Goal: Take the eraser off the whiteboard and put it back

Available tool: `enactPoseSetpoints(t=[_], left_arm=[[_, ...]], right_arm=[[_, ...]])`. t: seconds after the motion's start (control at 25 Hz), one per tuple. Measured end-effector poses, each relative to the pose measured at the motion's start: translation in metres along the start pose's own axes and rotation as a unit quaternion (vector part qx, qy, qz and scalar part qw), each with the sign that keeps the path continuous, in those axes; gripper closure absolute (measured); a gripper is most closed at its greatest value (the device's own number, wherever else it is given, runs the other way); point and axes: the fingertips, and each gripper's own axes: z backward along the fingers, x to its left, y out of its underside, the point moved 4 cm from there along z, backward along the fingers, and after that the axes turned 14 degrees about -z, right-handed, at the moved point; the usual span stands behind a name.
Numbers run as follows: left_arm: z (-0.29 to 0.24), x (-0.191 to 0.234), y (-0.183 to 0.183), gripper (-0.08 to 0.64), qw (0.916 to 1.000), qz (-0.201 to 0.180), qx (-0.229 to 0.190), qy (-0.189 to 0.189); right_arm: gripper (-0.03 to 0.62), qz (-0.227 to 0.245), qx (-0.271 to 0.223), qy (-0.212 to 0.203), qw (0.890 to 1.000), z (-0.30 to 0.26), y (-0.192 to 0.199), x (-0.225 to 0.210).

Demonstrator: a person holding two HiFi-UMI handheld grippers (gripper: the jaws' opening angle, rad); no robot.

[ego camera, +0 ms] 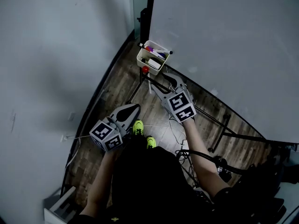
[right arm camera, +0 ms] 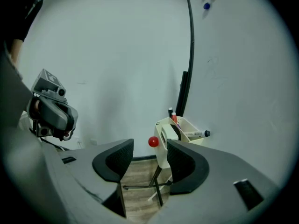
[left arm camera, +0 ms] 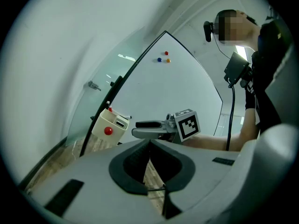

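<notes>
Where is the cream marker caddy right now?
Head view, upper centre: the cream marker caddy sits at the whiteboard's lower left corner, just ahead of the right gripper, with a red ball on its side.

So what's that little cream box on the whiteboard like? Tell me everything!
The little cream plastic box hangs upright at the white whiteboard's lower corner, beside its black edge. It is open on top, with markers poking out, one lying sideways. A round red ball sits on its side. Nothing grips it.

no words or numbers can be read; only square coded markers on the left cube (ego camera: 106,135) and right cube (ego camera: 181,105); the print on the pen (right arm camera: 198,134) is too small.
</notes>
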Motion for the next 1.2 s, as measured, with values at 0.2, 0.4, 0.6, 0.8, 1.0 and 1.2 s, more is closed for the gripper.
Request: enactPoseSetpoints(t=[0.2, 0.4, 0.6, 0.8, 1.0, 1.2], left_arm=[[0.011, 0.012, 0.006, 0.541, 0.9999, 0.011, -0.003, -0.012], [0.022, 0.025, 0.007, 0.541, 0.9995, 0.019, 0.001, -0.023], [0.028, 0.035, 0.014, 0.541, 0.9993, 0.024, -0.006, -0.028], [0.028, 0.036, 0.012, 0.541, 0.9993, 0.026, -0.001, -0.027], [0.029, 0.037, 0.013, 0.541, 0.9993, 0.029, -0.004, -0.026], [0.029, 0.04, 0.01, 0.541, 0.9992, 0.028, -0.007, -0.028]], right_arm=[[0.348, 0.011, 0.006, 0.02, 1.0, -0.015, -0.003, -0.009], [0.336, 0.014, 0.009, 0.039, 0.999, -0.024, -0.007, -0.019], [0.325, 0.019, 0.025, 0.051, 0.998, -0.033, -0.004, -0.03], [0.325, 0.031, 0.032, 0.058, 0.997, -0.043, -0.004, -0.035], [0.325, 0.036, 0.03, 0.062, 0.997, -0.046, -0.01, -0.038], [0.339, 0.051, 0.038, 0.07, 0.996, -0.046, -0.011, -0.042]])
